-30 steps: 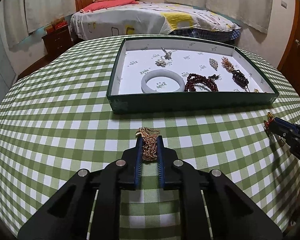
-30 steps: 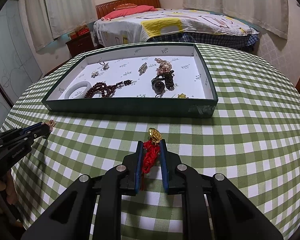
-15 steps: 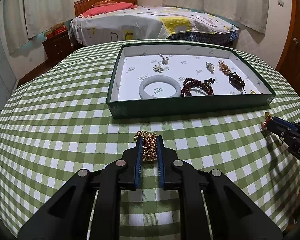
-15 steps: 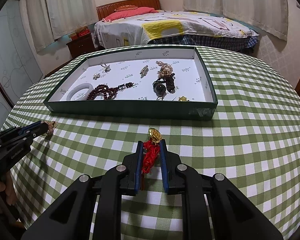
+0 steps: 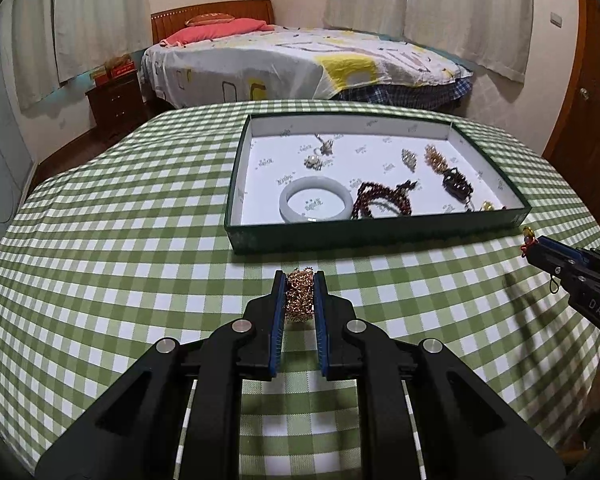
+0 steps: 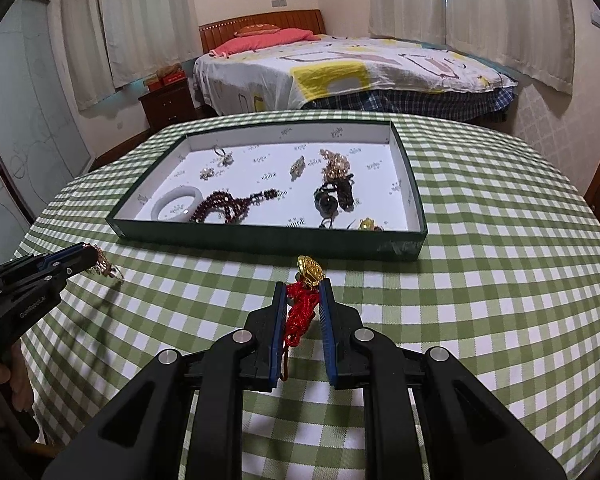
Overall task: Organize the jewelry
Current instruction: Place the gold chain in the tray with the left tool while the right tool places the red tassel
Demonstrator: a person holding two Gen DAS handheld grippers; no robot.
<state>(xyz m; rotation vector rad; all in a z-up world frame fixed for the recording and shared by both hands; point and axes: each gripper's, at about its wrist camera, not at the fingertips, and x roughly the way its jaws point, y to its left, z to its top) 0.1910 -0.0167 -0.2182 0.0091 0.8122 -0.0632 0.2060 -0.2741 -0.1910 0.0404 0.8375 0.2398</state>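
My left gripper (image 5: 300,280) is shut on a bunched gold chain (image 5: 299,298), held above the green checked tablecloth in front of the green box (image 5: 340,236). My right gripper (image 6: 303,286) is shut on a red cord (image 6: 300,312) with a gold charm (image 6: 310,270) sticking out past the fingertips. The box has a white lining and holds a pale bangle (image 5: 315,204), dark red beads (image 5: 382,200), brooches and other pieces. Each gripper shows in the other's view: the right gripper (image 5: 534,246) at the right edge, the left gripper (image 6: 90,258) at the left edge.
The round table (image 5: 100,220) drops away at its edges. A bed (image 5: 300,68), a dark nightstand (image 5: 116,100) and curtains stand beyond it. A wooden door (image 5: 588,120) is at the right. A person's hand (image 6: 4,392) holds the left gripper's handle.
Both grippers have risen a little with their pieces still gripped, so the box now sits lower and nearer in each view.
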